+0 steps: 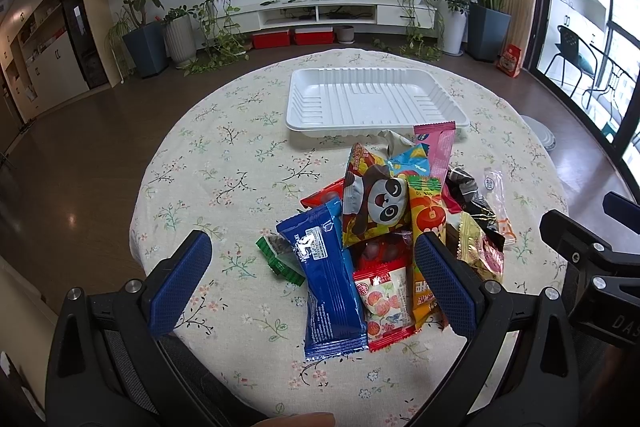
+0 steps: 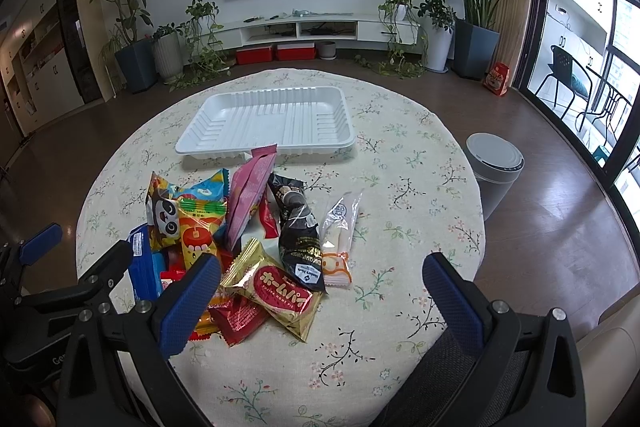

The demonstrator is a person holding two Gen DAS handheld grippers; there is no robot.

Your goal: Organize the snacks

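Note:
A pile of snack packets lies on the round floral table (image 1: pixel 224 163). It includes a blue packet (image 1: pixel 326 279), a panda packet (image 1: pixel 376 203), a pink packet (image 2: pixel 250 195), a gold packet (image 2: pixel 280 293), a black packet (image 2: pixel 300 239) and a clear packet (image 2: pixel 340 227). An empty white tray (image 1: pixel 372 99) sits behind the pile; it also shows in the right wrist view (image 2: pixel 268 123). My left gripper (image 1: pixel 316 283) is open above the blue packet. My right gripper (image 2: pixel 322 303) is open over the pile's right side, holding nothing.
A grey bin (image 2: pixel 494 167) stands on the floor right of the table. Potted plants, a TV and a low white cabinet line the far wall. Glass doors are on the right. Each gripper shows at the edge of the other's view.

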